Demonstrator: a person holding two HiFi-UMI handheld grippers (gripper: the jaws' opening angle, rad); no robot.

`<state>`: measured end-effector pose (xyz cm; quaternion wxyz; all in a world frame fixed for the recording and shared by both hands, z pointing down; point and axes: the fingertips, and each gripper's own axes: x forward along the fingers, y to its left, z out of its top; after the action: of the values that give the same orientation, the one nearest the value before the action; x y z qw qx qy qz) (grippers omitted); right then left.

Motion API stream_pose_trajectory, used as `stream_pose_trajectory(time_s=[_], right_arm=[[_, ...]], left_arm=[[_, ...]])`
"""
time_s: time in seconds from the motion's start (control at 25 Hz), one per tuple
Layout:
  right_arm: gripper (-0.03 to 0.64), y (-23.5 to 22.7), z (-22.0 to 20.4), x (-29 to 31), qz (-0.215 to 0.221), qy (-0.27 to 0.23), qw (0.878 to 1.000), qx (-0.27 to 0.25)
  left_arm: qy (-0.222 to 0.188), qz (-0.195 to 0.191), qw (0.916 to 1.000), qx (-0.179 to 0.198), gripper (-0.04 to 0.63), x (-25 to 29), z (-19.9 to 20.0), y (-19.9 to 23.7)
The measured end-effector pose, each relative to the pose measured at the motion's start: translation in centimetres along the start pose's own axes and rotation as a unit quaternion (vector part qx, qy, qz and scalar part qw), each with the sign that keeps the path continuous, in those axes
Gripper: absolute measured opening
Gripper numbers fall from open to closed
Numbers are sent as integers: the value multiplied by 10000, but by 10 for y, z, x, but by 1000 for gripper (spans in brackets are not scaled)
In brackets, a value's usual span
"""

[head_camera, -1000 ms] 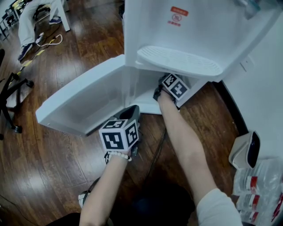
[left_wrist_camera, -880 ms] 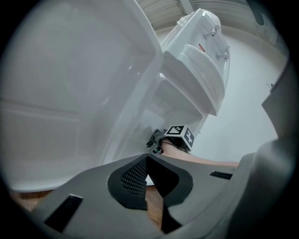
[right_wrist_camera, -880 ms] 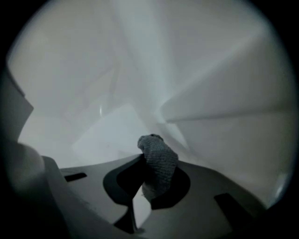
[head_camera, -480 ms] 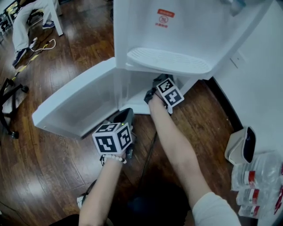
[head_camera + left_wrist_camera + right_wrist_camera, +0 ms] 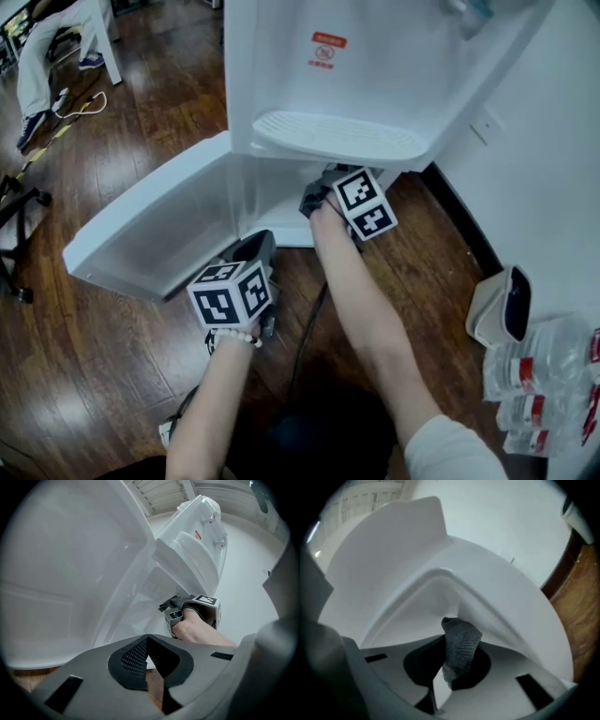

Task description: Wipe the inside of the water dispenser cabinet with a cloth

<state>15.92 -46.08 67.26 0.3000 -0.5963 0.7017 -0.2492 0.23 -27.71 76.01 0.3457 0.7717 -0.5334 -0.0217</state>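
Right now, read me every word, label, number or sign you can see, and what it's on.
Red label on the tall white plastic water dispenser: print too small to read; a round red sign below it.
Red bands on the clear plastic bottles: blurred, unreadable.
Nothing can be quoted.

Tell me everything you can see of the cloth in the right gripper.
The cloth is a small grey piece with a fine, mesh-like weave, soft and bunched into a folded tuft. The right gripper is shut on its lower end, so the rest stands up out of the jaws. Its top points toward an inner corner of the white cabinet; whether it touches the wall cannot be told.
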Motion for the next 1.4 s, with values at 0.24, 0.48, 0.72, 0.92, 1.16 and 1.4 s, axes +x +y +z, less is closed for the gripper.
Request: stream_pose_trajectory(time_s=[0.24, 0.48, 0.72, 0.92, 1.16, 1.4], right_arm=[[26, -35, -30, -6, -362, 313, 9969, 623], [26, -94, -97, -16, -1030, 931, 9872, 784], [26, -135, -121, -25, -1483, 1217, 9804, 446], [26, -121, -106, -26, -1243, 1118, 9853, 347], [26, -47, -46, -31, -314, 757, 9965, 183], [26, 4, 14, -48, 350, 309, 9983, 353]], left_arm=[[18, 19, 10000, -10, -5, 4, 0, 2], [10, 40, 10000, -40, -3, 3, -3, 7], [44, 95, 9999, -95, -5, 3, -9, 14], [36, 61, 9999, -101, -5, 4, -9, 10], [-42, -6, 9999, -138, -4, 4, -4, 4], [-107, -96, 9998, -143, -4, 6, 3, -5]])
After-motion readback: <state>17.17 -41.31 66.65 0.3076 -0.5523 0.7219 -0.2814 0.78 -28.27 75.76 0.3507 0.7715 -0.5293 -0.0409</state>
